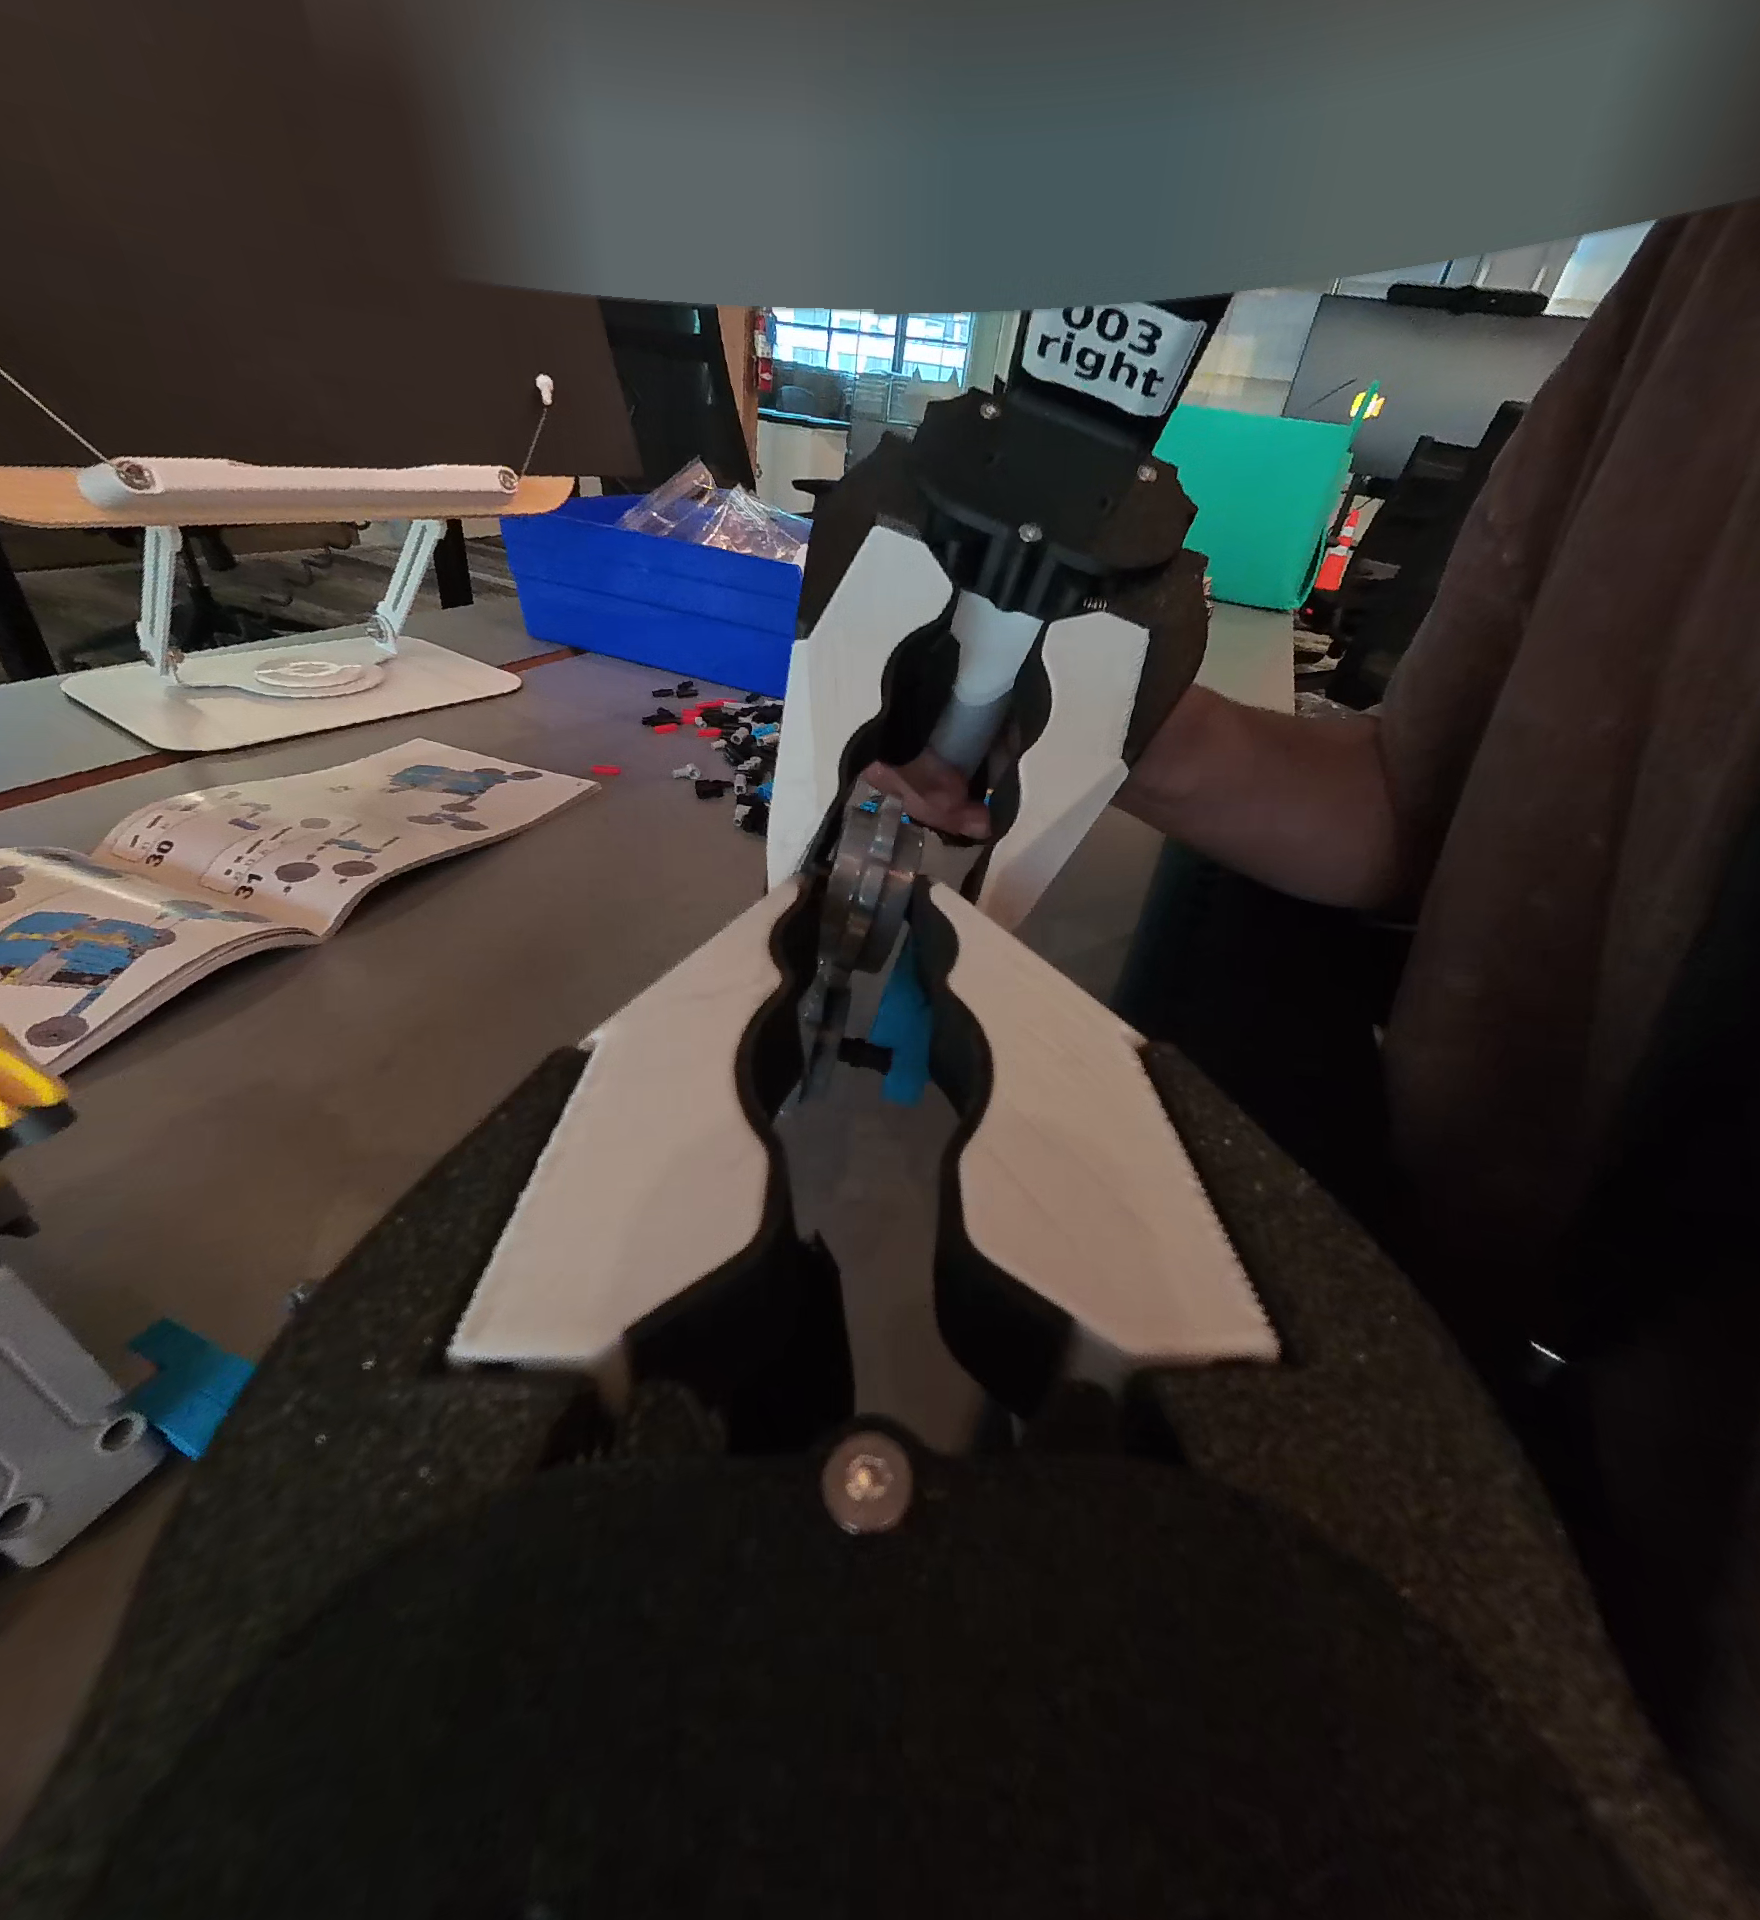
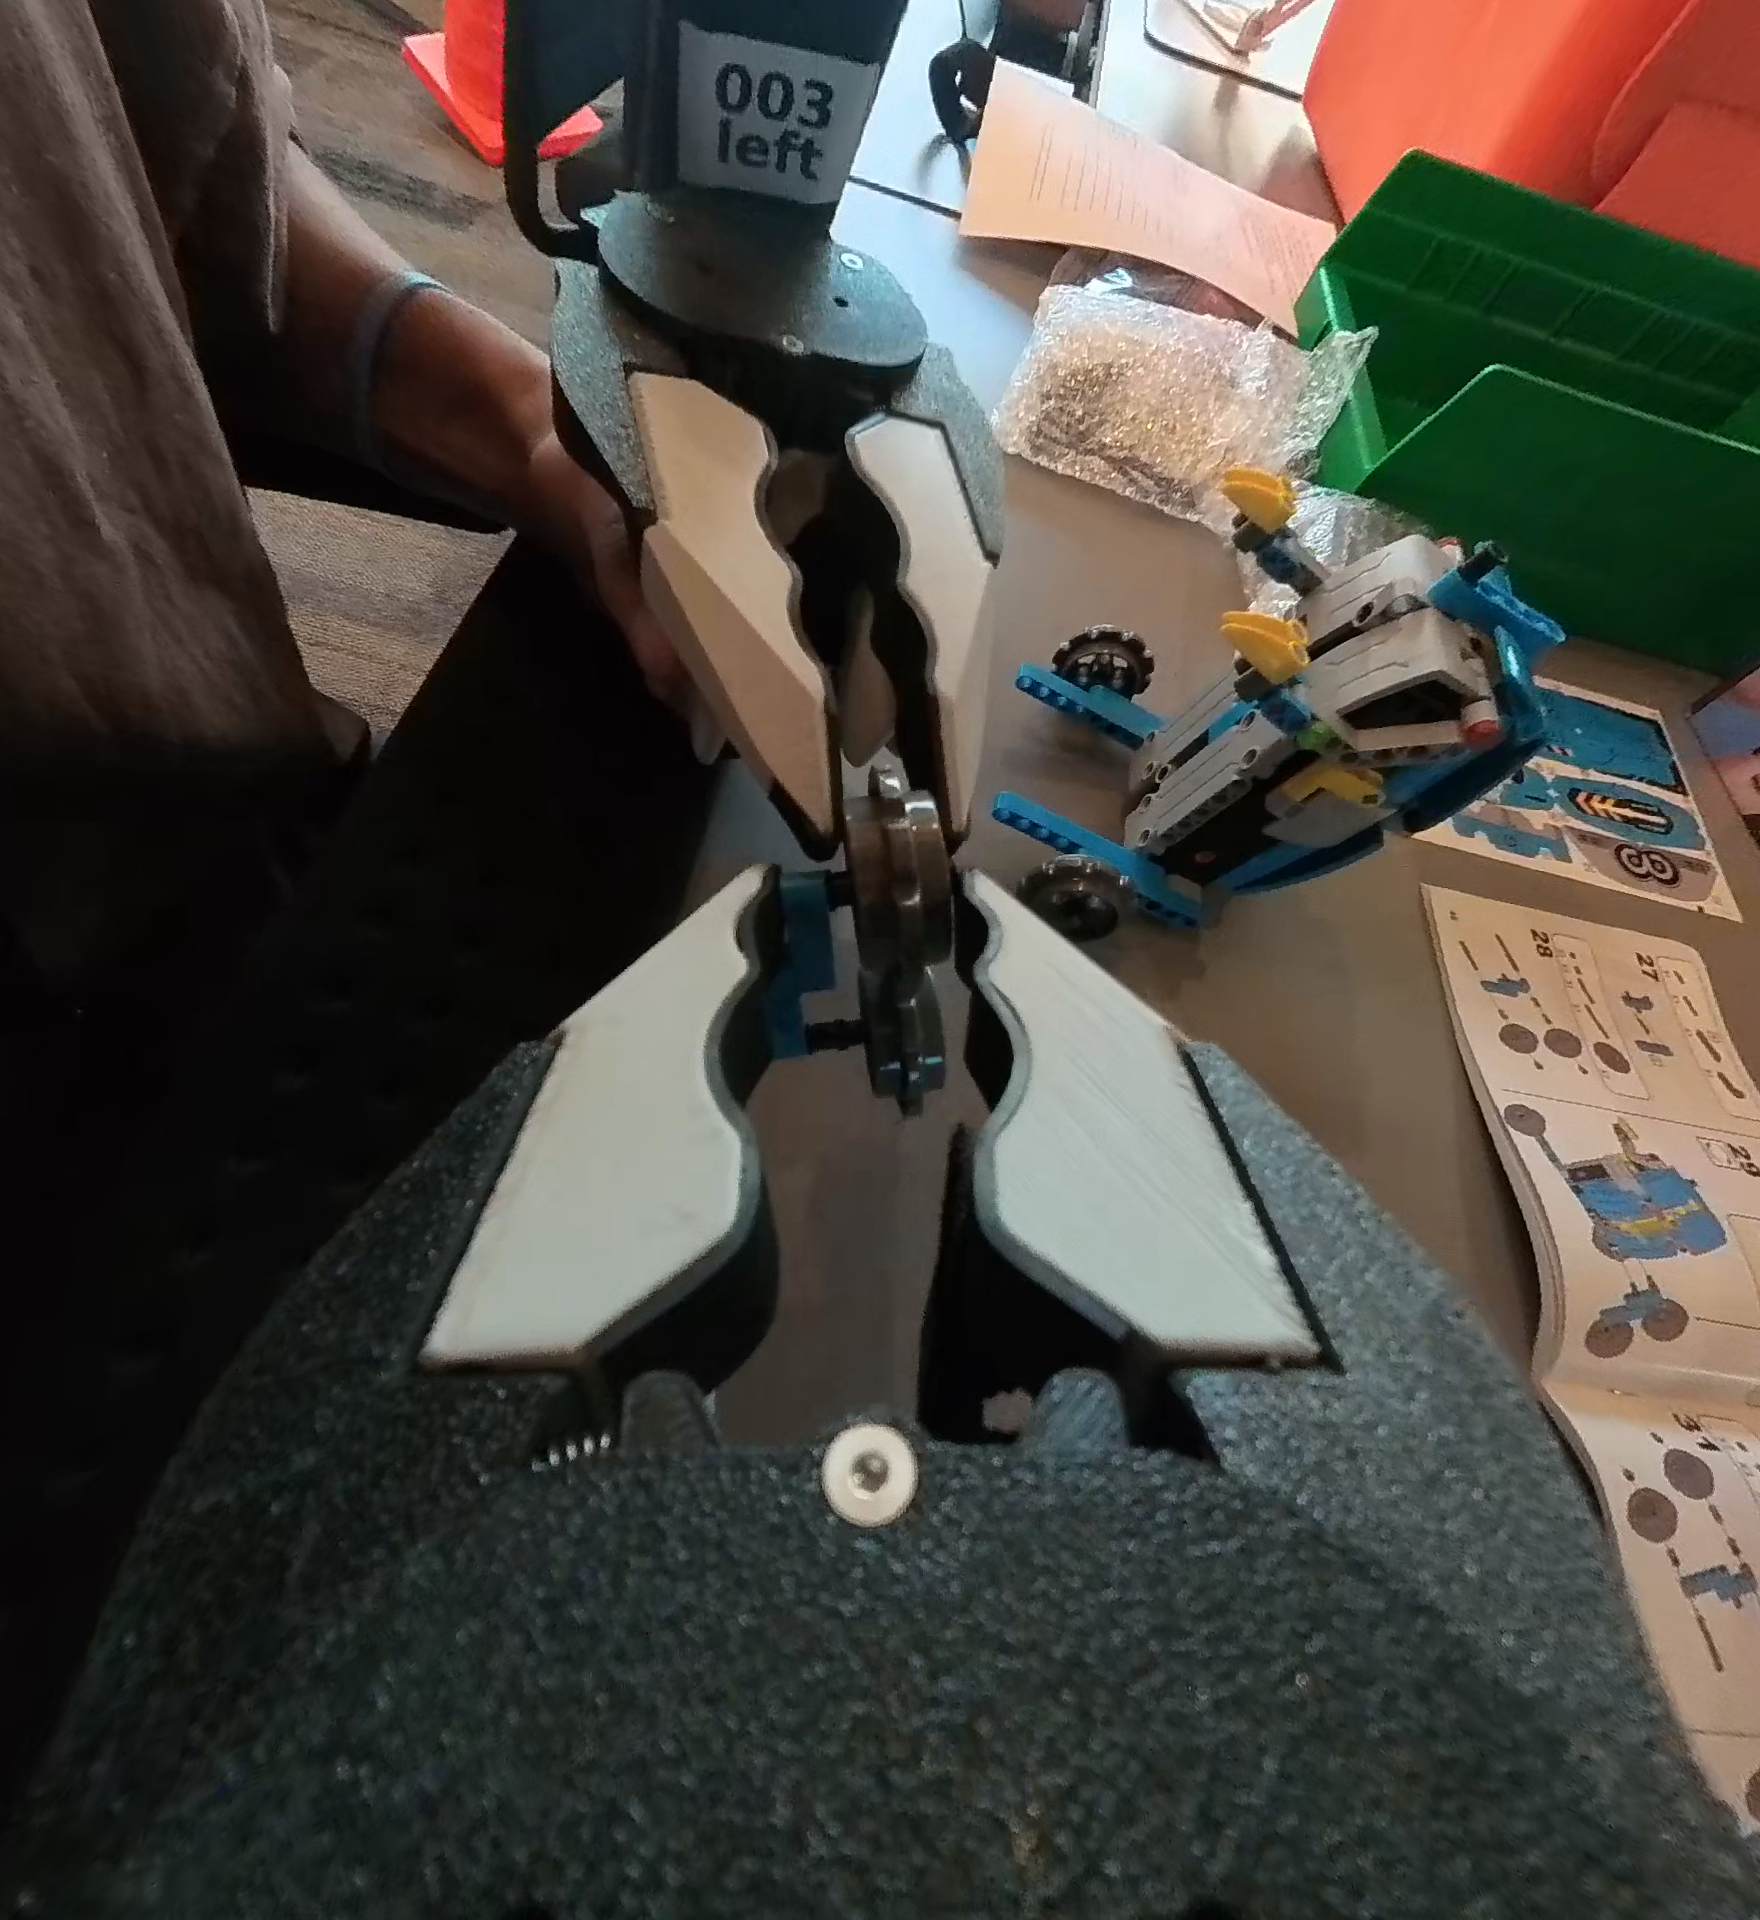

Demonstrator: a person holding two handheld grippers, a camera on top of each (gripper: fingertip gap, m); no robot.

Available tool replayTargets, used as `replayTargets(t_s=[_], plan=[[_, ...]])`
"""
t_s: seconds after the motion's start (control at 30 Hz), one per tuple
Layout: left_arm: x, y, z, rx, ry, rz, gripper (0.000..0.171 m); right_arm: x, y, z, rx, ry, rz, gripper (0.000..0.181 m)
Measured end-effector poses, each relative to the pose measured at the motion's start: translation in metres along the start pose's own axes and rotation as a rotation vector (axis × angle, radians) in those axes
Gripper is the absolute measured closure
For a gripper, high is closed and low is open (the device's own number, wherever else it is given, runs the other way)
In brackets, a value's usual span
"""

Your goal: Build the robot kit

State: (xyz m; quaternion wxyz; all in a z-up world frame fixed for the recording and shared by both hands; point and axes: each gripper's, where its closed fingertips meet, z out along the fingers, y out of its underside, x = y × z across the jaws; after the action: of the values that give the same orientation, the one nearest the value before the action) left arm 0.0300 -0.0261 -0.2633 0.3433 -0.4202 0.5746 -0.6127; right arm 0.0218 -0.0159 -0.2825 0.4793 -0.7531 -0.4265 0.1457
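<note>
Gears [image 2: 897, 914] on a blue bracket [image 2: 801, 961], 2 dark toothed wheels stacked on black pins, sit in the air between both grippers, above the table [image 2: 1219, 997]. Right gripper [image 2: 871, 904] grasps this piece: its left finger presses the bracket and its right finger the upper gear. Left gripper [image 1: 860, 904] comes in from the opposite side, tips meeting the right one's tips, and clamps the same upper gear edge-on; the bracket [image 1: 902, 1023] shows just inside its right finger. To the right of the right gripper, near its tips, a blue and grey model [image 2: 1312, 748] with yellow bits lies on the table, with bubble wrap [image 2: 1136, 384] and a green bin [image 2: 1582, 468] beyond it and an open booklet [image 2: 1634, 1195] nearer. Left of the left gripper lie the booklet [image 1: 232, 883], loose small parts [image 1: 720, 743], a blue bin [image 1: 647, 592] and a white stand [image 1: 284, 582].
</note>
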Motion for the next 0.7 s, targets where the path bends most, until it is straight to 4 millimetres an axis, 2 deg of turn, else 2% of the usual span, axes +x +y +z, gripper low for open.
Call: replayTargets(t_s=[0.47, 0.7], plan=[[-0.001, 0.004, 0.003, -0.028, -0.024, 0.017, 0.155, 0.003, 0.006, 0.000, -0.052, 0.022, -0.021, 0.146], [0.001, 0.008, 0.005, -0.054, -0.020, 0.032, 0.156, -0.003, 0.011, 0.000, -0.093, -0.020, 0.024, 0.149]])
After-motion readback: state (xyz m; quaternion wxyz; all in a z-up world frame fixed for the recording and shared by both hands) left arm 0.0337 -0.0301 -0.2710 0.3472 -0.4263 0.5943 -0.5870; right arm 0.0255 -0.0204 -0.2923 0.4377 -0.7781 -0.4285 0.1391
